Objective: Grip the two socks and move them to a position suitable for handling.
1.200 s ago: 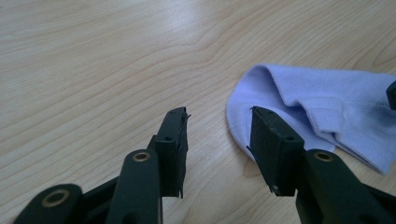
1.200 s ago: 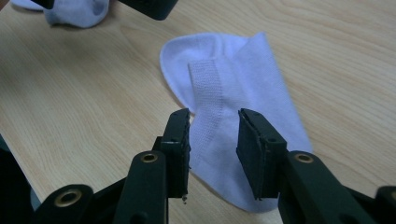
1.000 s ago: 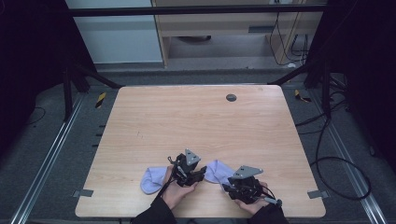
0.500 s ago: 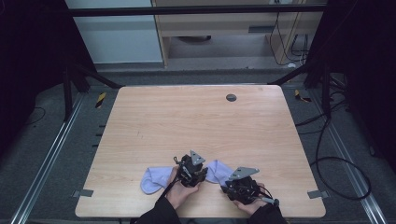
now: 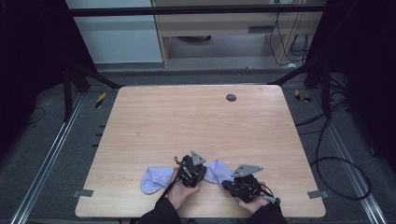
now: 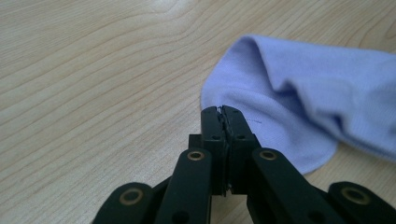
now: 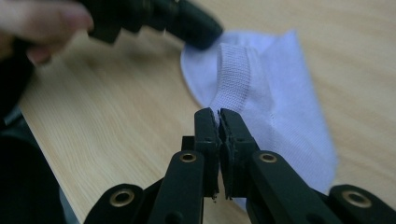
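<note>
Both sets of tongs have just been closing. Now the left gripper (image 6: 222, 111) pinches the edge of the purple sock (image 5: 156, 178) at the bottom middle of the table (image 5: 187, 126). The right gripper (image 7: 218, 114) pinches its cuff. The sock looks ready to lift.

Black two-jaw left tool (image 6: 220, 112), brass rivets; right tool (image 7: 218, 113) alike; dark sleeves

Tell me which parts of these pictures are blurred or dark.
High view: the table is evenly lit, the surroundings very dark. Right gripper view: the hand and the other gripper at the top are out of focus, the sock sharp. Left gripper view: the sock is slightly soft at the far edge.
</note>
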{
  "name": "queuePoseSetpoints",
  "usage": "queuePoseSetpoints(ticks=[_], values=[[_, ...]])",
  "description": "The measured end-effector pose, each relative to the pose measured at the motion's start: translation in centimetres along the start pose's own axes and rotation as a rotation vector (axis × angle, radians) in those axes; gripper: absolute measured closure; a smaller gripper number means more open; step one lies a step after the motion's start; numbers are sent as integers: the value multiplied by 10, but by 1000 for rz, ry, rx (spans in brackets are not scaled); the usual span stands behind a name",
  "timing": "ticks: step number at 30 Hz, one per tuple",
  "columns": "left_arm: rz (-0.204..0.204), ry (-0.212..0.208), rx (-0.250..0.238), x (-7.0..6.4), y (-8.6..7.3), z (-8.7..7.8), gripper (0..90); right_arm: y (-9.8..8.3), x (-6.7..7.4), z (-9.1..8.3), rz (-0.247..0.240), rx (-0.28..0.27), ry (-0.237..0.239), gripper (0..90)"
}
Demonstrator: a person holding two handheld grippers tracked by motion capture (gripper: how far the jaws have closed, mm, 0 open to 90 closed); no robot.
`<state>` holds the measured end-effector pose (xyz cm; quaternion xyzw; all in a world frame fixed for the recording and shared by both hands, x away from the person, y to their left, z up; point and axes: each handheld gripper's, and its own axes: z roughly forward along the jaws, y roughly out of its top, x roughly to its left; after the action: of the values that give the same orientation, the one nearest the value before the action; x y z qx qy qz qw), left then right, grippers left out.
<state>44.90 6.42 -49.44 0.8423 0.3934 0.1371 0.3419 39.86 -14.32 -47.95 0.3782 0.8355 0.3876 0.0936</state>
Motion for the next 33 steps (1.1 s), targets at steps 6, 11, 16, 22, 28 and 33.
queuePoseSetpoints(ticks=[6,11,16,22,28,33], values=[[8,-4,0,0,0,0,885,8,-15,-20,67,-131,-79,870],[13,-3,0,0,0,0,885,8,-33,-26,128,-163,-187,870],[14,-7,-2,1,0,0,886,9,-50,-22,159,-146,-266,867],[17,-5,-5,0,2,1,883,5,-67,-17,172,-92,-344,804],[-11,-7,-47,6,4,-8,736,4,-70,-26,154,-136,-375,714],[-21,-1,-93,18,11,-29,618,3,-70,-32,149,-159,-355,680]])
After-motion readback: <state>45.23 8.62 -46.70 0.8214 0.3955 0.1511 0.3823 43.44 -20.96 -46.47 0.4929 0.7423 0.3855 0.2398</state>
